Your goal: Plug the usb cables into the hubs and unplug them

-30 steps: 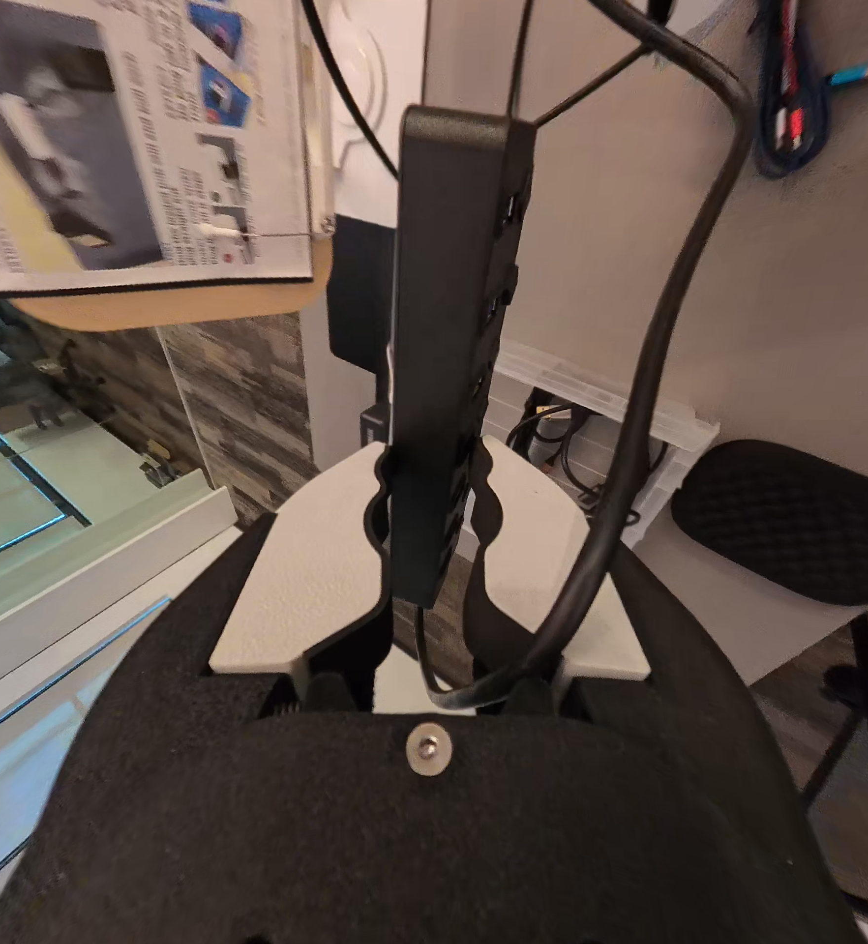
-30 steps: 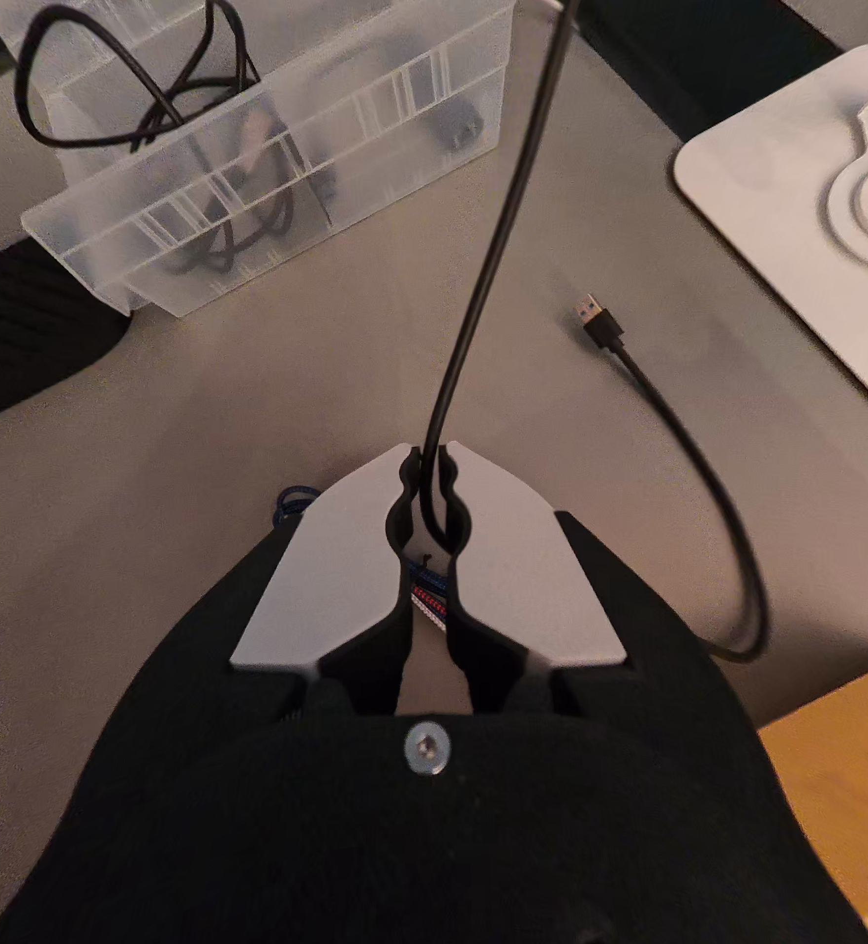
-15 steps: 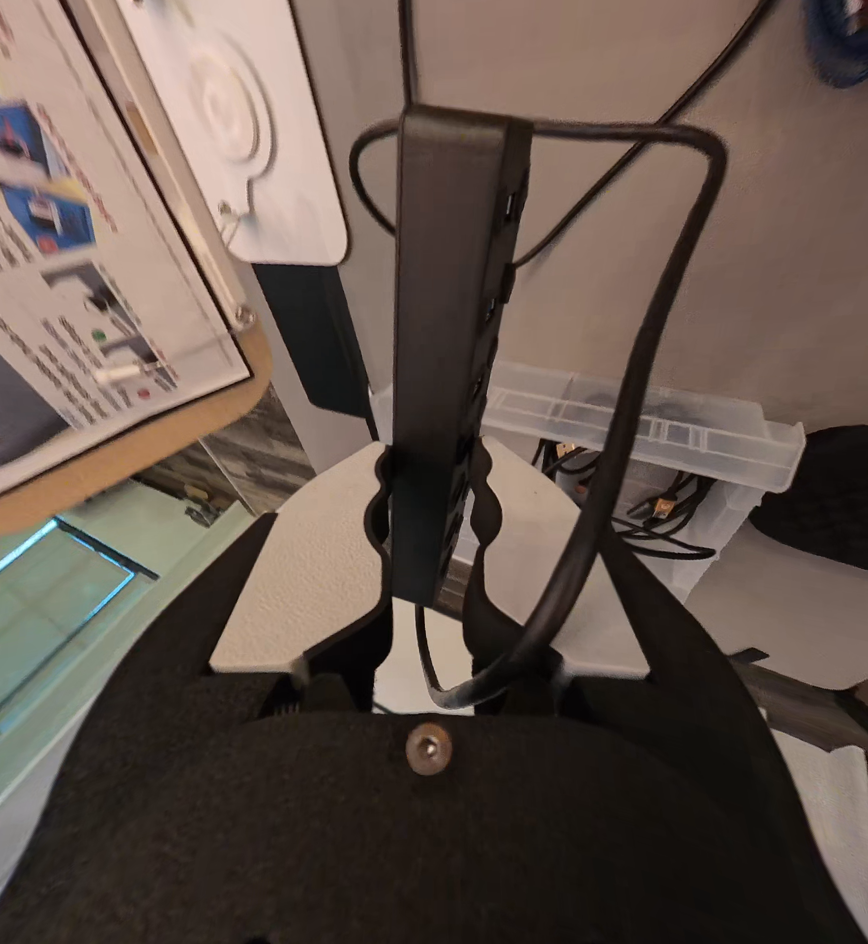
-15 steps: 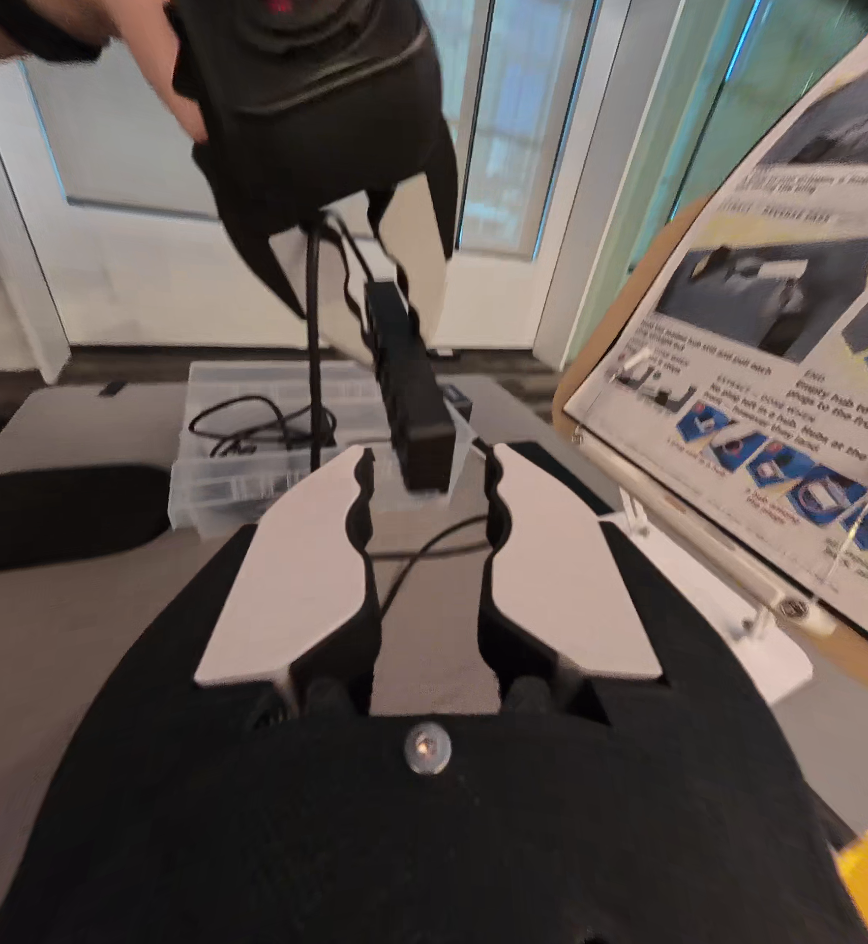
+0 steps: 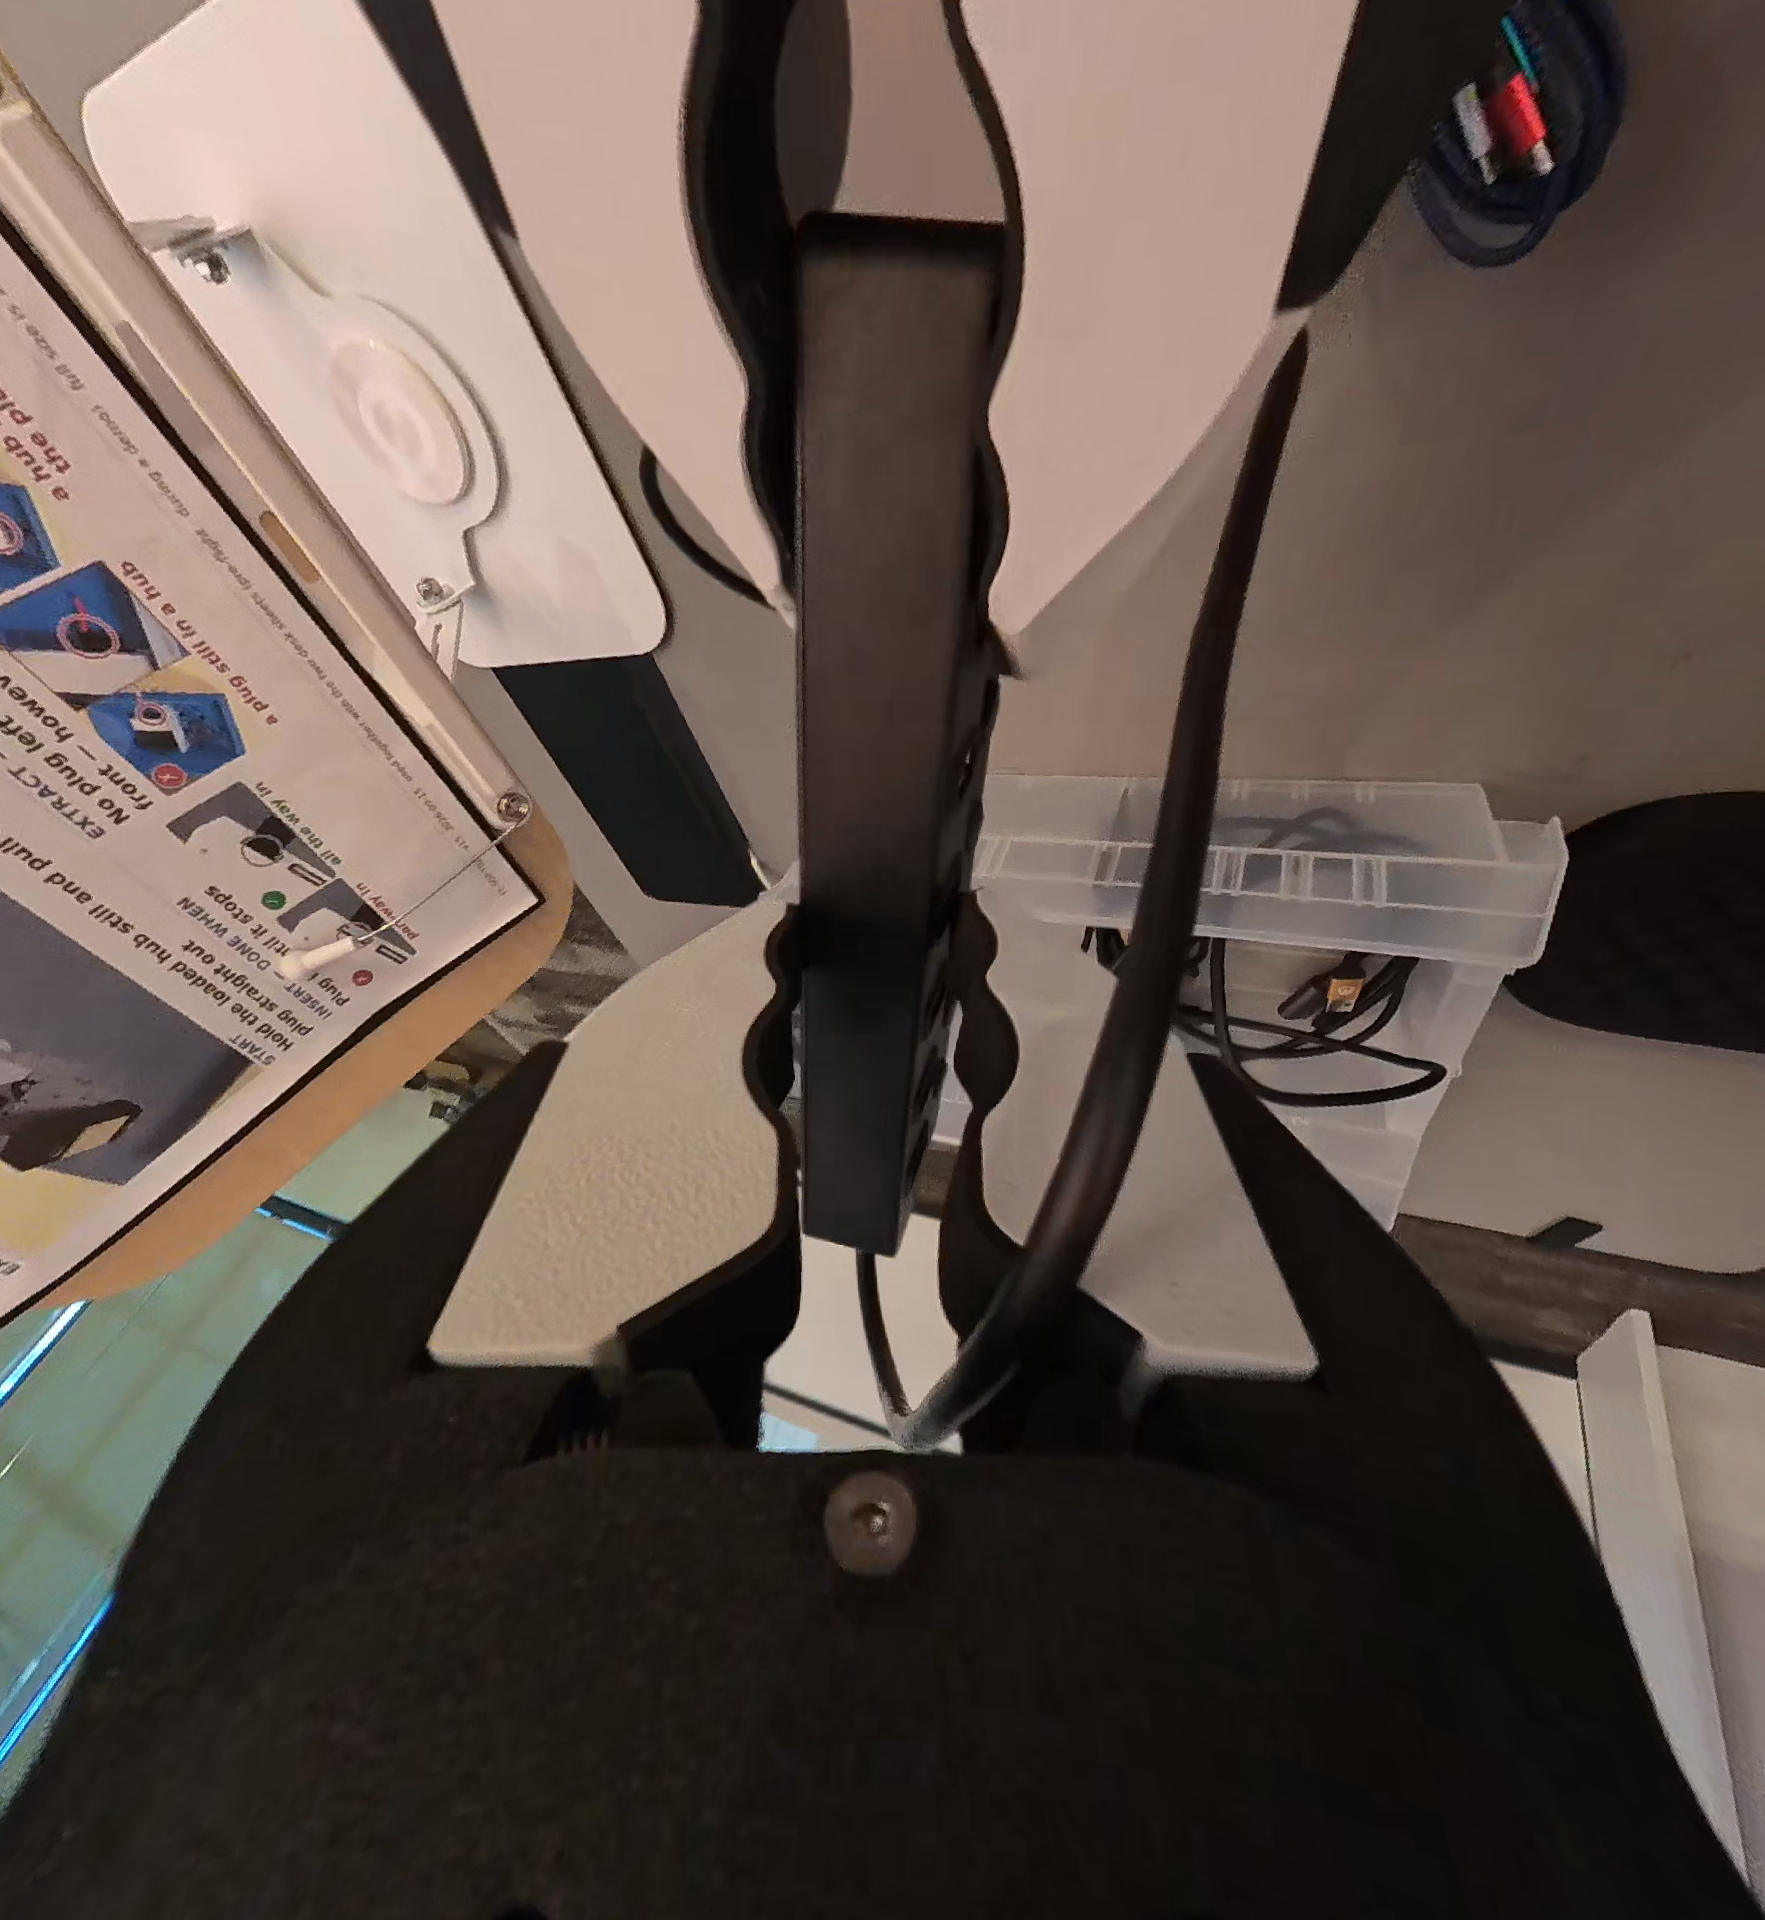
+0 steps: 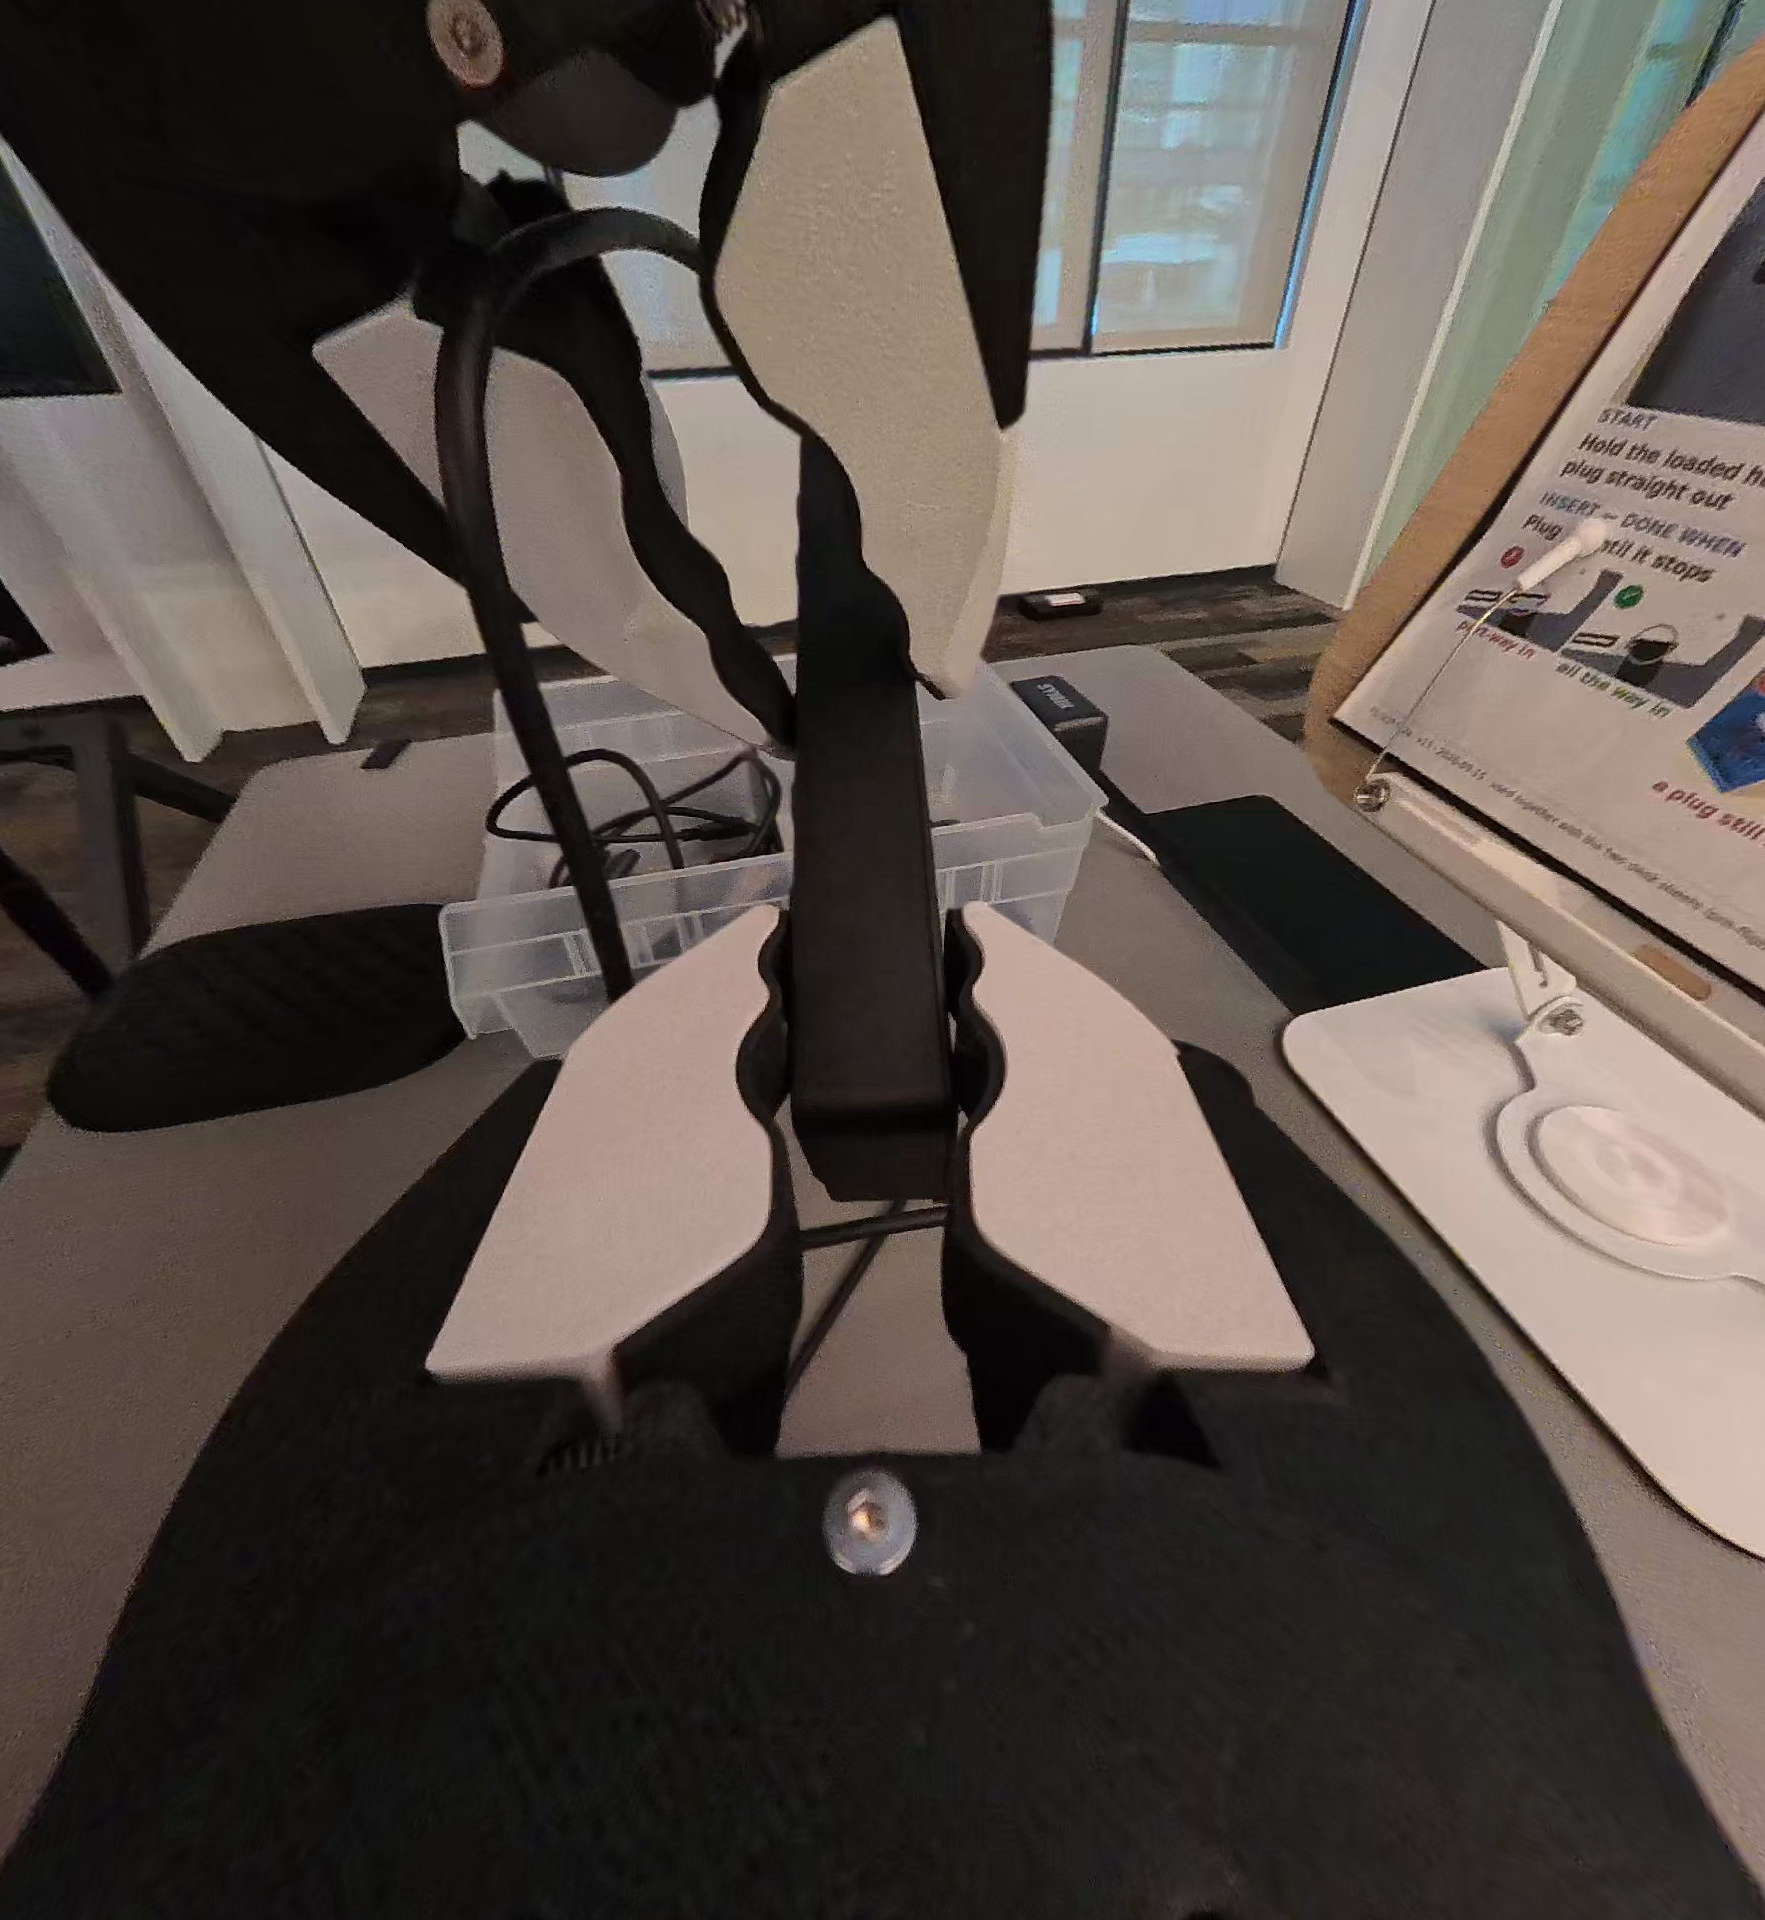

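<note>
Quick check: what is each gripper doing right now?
Left gripper: shut on one end of the black hub.
Right gripper: closed around the hub's other end; both hold it at once.

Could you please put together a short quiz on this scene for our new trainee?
1. True or false: the black hub lies inside the clear plastic box.
2. What does the clear plastic box hold? A) black cables B) screws C) pens
3. Fill in: the jaws of the left gripper and the right gripper clamp ___ ends of the hub.
Key: 1 false; 2 A; 3 opposite.
</note>
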### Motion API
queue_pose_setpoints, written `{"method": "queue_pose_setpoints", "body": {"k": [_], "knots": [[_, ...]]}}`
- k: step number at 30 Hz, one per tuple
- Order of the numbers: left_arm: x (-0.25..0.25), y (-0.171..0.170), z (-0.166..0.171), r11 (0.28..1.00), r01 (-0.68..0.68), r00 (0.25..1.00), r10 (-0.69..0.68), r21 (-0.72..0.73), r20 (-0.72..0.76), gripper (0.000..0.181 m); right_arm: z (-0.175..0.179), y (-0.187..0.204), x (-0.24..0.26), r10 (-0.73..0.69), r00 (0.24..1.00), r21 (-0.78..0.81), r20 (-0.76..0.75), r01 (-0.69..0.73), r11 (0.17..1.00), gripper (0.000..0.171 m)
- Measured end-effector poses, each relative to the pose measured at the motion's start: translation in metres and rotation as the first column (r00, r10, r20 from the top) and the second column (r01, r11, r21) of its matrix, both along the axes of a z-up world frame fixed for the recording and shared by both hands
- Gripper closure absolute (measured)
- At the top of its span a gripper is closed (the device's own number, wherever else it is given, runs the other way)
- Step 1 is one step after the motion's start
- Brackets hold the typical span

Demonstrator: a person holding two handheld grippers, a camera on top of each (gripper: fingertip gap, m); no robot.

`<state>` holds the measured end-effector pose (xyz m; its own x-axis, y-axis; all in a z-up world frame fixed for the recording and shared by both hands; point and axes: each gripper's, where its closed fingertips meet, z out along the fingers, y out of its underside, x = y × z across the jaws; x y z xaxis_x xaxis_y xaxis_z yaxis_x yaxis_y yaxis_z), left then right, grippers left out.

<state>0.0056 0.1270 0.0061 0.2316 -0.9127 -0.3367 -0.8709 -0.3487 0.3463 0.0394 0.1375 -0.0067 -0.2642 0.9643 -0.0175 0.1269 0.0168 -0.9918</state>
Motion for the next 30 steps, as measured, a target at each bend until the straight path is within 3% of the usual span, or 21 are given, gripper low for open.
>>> {"method": "queue_pose_setpoints", "body": {"k": [8, 14, 18, 22, 24, 27, 30], "knots": [[0.000, -0.003, -0.004, 1.000, 0.010, 1.000, -0.010, -0.020, 0.006, 0.154, -0.005, -0.003, -0.001, 0.008, 1.000, 0.024, 0.020, -0.009, 1.000, 0.144], [0.006, -0.003, 0.000, 1.000, 0.021, 0.999, -0.021, -0.009, 0.032, 0.155, -0.008, -0.005, -0.004, 0.028, 0.999, -0.056, 0.039, -0.026, 0.998, 0.138], [0.012, -0.003, 0.004, 1.000, 0.026, 0.998, -0.025, -0.007, 0.050, 0.155, -0.009, -0.005, -0.001, 0.019, 0.998, 0.003, 0.055, -0.019, 1.000, 0.142], [0.012, 0.006, 0.006, 0.998, 0.028, 0.997, -0.032, 0.065, 0.063, 0.153, -0.006, 0.002, 0.001, -0.025, 0.998, -0.005, 0.049, 0.026, 1.000, 0.142], [0.005, 0.010, 0.015, 0.991, 0.020, 0.997, -0.029, 0.134, 0.066, 0.139, -0.003, 0.010, 0.005, -0.046, 0.998, -0.063, 0.048, 0.049, 0.997, 0.143], [-0.008, 0.014, 0.039, 0.956, -0.095, 0.977, 0.036, 0.277, 0.210, 0.131, 0.000, 0.028, 0.012, -0.100, 0.994, -0.165, 0.051, 0.107, 0.980, 0.143], [-0.027, 0.011, 0.067, 0.867, -0.277, 0.897, 0.079, 0.415, 0.434, 0.132, 0.005, 0.041, 0.018, -0.112, 0.993, -0.333, 0.047, 0.121, 0.935, 0.142]]}}
